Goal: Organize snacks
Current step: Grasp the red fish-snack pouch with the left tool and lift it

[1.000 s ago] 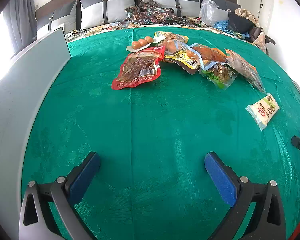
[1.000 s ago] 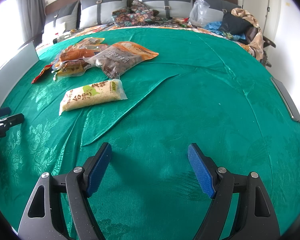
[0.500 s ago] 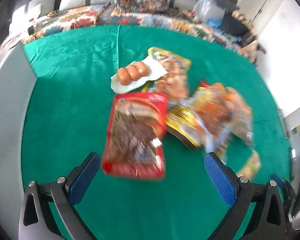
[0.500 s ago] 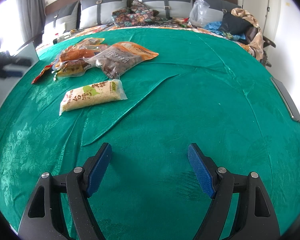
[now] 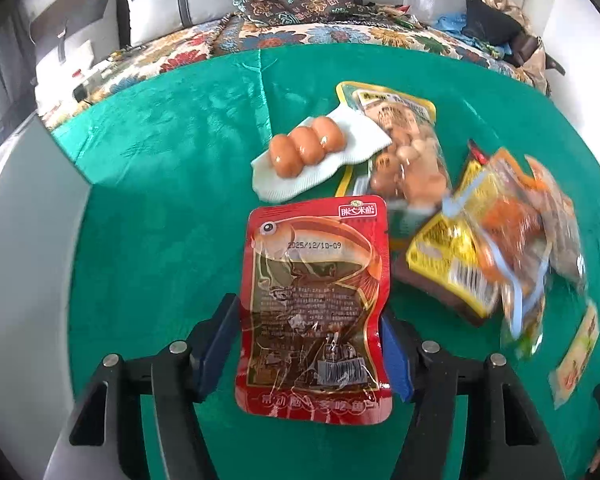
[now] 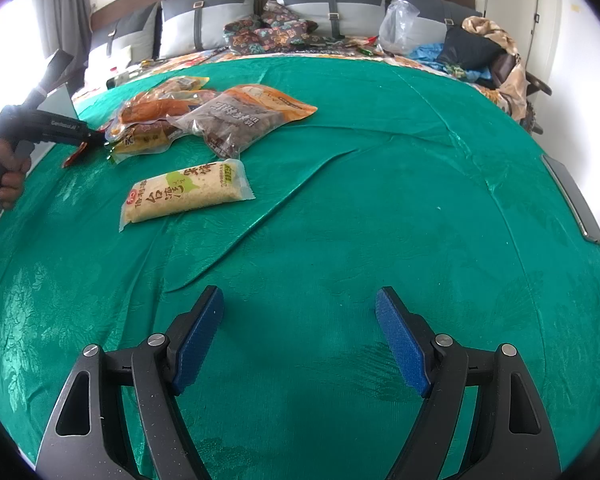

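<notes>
Change: the left claw [image 5: 308,344] has been carried across the green-covered bench [image 5: 160,200] from bare cloth to the snack heap, and its jaws have just been closing around the red fish pouch [image 5: 316,312], which now lies between them.
Left claw state: the blue pads are set against the two long edges of the red fish pouch, so it is judged to be grasped, or on the point of being grasped; the pouch appears still to lie on the cloth.
Right claw state: the right claw [image 6: 300,336] is held released, jaws wide, over bare cloth with nothing between them, unmoved over the last second.
Meaning for the task: the first pick from the heap is judged to be under way; the other packets remain unsorted.
Task's thing, place: the red fish pouch lies at the near edge of the heap, just below the white pack of three eggs [image 5: 308,148] and beside the yellow packet [image 5: 448,268].
Loose item: a rice-cracker bar [image 6: 188,192] lies apart from the heap, nearer the right claw.
Writing, red pouch: a date stamp "2025/12/10-09" can be read; a barcode and Chinese characters are printed, the brand badge too small to be made out.
Writing, other packs: large Chinese characters are seen on the rice-cracker bar and on the brown-and-orange bag [image 6: 240,120]; no Latin brand name can be read.
</notes>
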A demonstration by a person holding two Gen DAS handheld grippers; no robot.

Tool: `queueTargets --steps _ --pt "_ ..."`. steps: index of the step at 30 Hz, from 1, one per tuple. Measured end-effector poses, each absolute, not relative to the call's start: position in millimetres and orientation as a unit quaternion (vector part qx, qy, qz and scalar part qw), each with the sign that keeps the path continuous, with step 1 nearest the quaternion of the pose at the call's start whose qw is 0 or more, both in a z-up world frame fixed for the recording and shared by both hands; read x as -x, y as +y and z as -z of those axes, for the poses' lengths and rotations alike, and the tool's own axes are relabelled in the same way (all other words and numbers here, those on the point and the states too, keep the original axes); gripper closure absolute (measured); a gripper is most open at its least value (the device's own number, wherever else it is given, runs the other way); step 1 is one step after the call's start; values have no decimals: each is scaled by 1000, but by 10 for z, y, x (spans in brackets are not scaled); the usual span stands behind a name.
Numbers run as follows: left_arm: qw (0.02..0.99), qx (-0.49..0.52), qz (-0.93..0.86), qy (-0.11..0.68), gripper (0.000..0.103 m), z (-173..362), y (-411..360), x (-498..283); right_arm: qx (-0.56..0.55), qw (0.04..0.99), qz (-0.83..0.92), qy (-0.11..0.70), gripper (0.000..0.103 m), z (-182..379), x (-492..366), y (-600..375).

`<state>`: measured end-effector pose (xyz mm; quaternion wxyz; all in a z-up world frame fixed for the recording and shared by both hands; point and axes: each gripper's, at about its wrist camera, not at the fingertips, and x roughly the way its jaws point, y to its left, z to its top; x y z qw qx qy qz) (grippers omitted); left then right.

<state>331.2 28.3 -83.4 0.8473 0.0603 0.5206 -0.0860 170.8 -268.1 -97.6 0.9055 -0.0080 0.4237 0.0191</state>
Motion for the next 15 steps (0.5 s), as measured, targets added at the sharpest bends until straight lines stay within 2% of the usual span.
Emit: queueTargets --steps 7,10,11,12,15 --pt "844 -40 51 533 40 758 436 -2318 8 906 -18 423 22 968 -1712 -2683" --pt "840 -38 53 538 37 790 458 -1928 8 906 -17 423 22 969 -1712 -2684" --pt "840 -34 56 539 33 813 468 -1853 8 906 -17 423 22 970 -1712 -2684" --pt "844 -30 59 533 23 823 490 -1800 8 906 -17 423 22 968 -1711 -2685" --pt "853 -22 47 519 10 872 589 -1806 8 906 -16 423 22 961 -1703 -2691"
